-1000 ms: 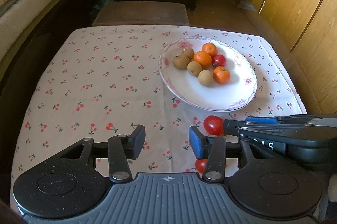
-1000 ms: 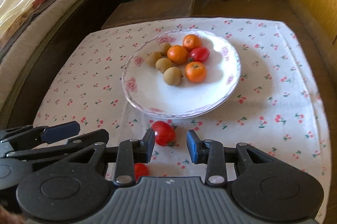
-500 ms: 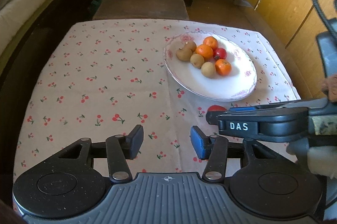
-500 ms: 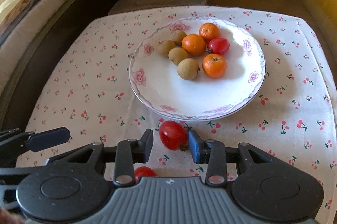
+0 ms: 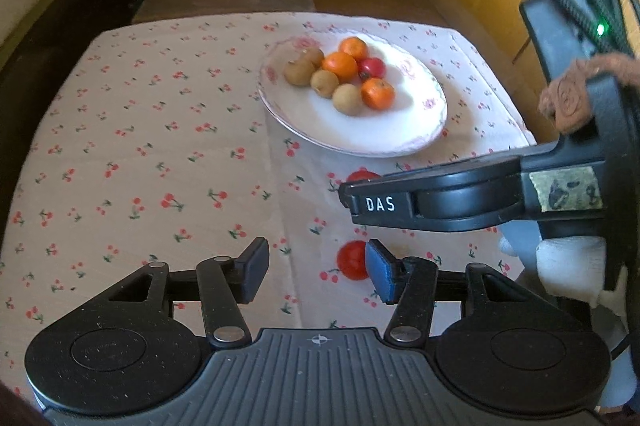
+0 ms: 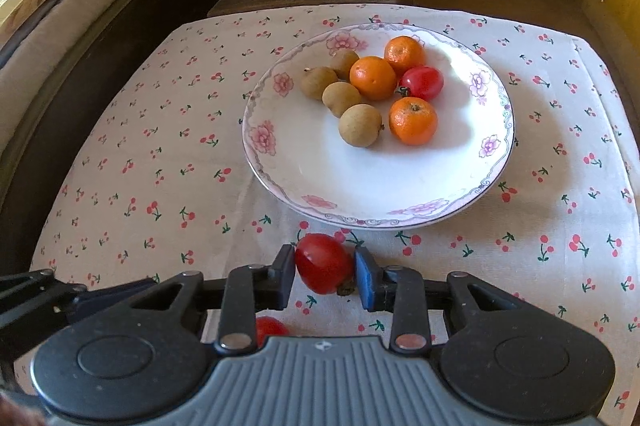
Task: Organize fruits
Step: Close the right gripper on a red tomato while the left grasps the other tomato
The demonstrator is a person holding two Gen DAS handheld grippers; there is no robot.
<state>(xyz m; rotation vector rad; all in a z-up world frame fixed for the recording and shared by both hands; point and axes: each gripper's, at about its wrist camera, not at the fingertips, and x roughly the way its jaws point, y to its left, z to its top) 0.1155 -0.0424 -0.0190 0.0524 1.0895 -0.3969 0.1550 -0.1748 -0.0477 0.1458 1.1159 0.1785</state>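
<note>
While its jaws are closing, the right tool (image 6: pixel 325 274) has a red tomato (image 6: pixel 323 263) between its pads, both of which touch the fruit's sides, so it is grasping that tomato just above the cherry-print cloth (image 6: pixel 160 154) on the desk. A second tomato (image 6: pixel 270 330) lies on the cloth just behind and to the left of it, partly hidden by the tool's body. The left tool (image 5: pixel 316 272) is released, its jaws opening with nothing between them; that second tomato (image 5: pixel 352 260) sits on the cloth beside its blue right pad (image 5: pixel 379 276), though I cannot tell whether they touch. Just beyond the grasped tomato stands a white plate (image 6: pixel 280 162) with a pink flower rim. On the plate lie three oranges (image 6: pixel 413 120), four brown round fruits (image 6: pixel 360 125) and one more red tomato (image 6: pixel 422 82), all clustered toward the far side.
</note>
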